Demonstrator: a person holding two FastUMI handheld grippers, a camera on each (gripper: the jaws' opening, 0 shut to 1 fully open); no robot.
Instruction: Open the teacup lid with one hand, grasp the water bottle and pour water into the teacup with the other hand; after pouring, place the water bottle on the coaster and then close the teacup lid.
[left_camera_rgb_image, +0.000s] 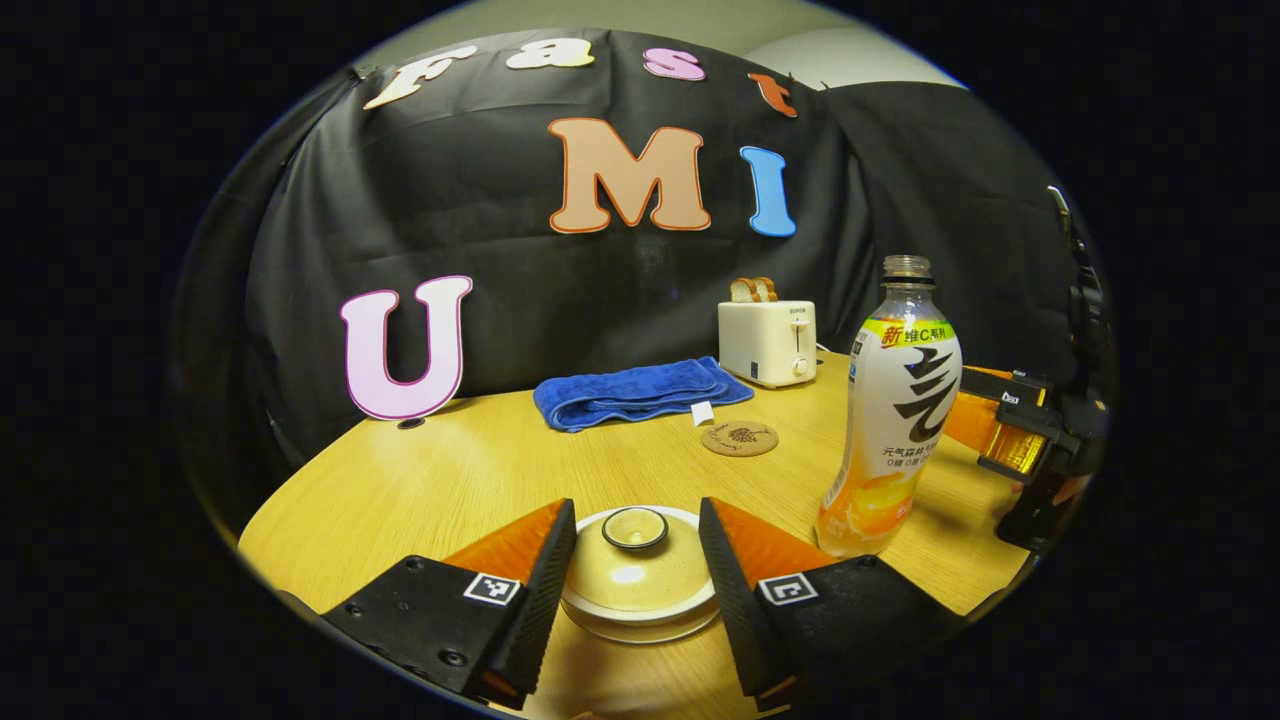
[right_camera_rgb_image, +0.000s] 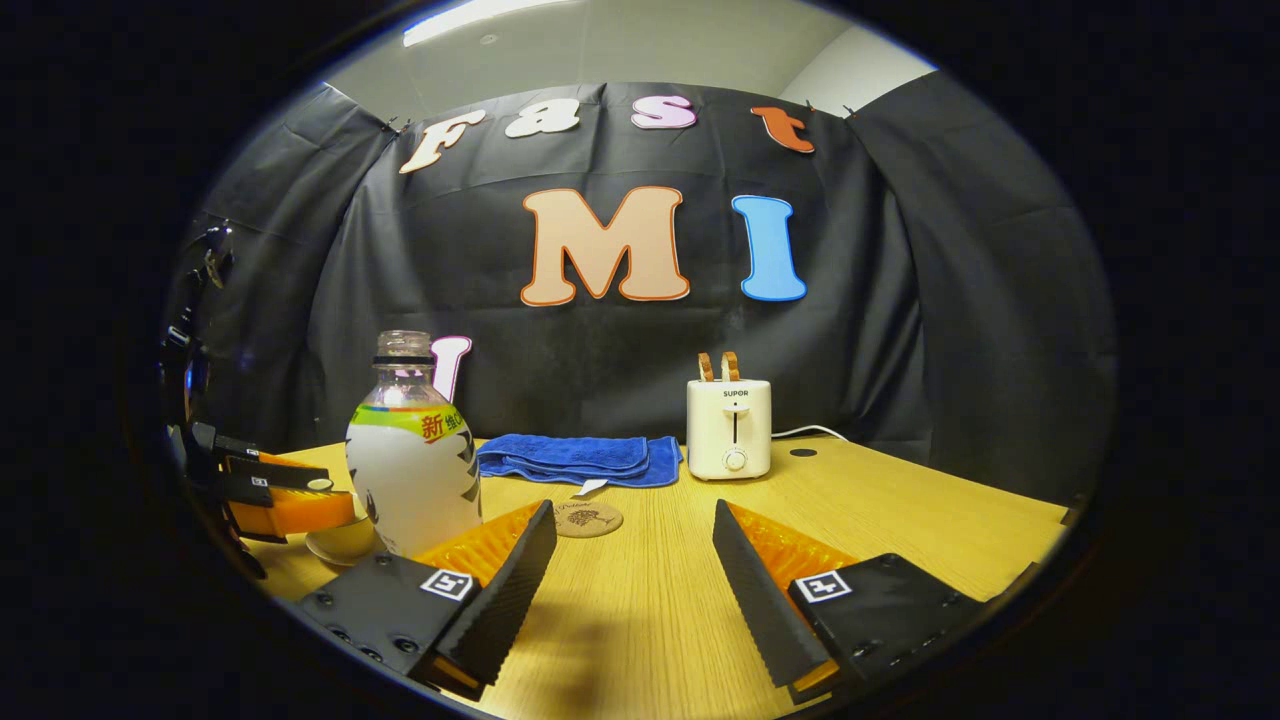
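Teacup (left_camera_rgb_image: 640, 612) sits on the wooden table (left_camera_rgb_image: 420, 490), close in front of the left gripper (left_camera_rgb_image: 637, 560), and its lid (left_camera_rgb_image: 637, 570) is on. The jaws stand open to either side of the lid, with gaps visible, so nothing is gripped yet. The cup and lid look like glazed ceramic: stiff, smooth, probably slippery and breakable. The small round knob (left_camera_rgb_image: 635, 527) on top of the lid is the natural place to pinch, and a straight lift seems safest.

Further back lies one folded blue towel (left_camera_rgb_image: 640, 393). In front of it is one round coaster (left_camera_rgb_image: 740, 438), bare and waiting for the bottle. Behind that stands one toaster (left_camera_rgb_image: 767, 342) holding two slices of bread.

To the right stands one water bottle (left_camera_rgb_image: 895, 410), upright and uncapped, just beside the teacup. It is plastic, so likely light and a bit springy under pressure. Orange liquid shows only near its base. The wide labelled middle looks the best hold, since a squeeze near the open neck could spill.

In the right gripper view, the right gripper (right_camera_rgb_image: 634, 570) hangs over bare table with its jaws wide apart, holding nothing. The bottle stands to the left of its fingers, not between them. The left gripper shows farther left, by the cup.
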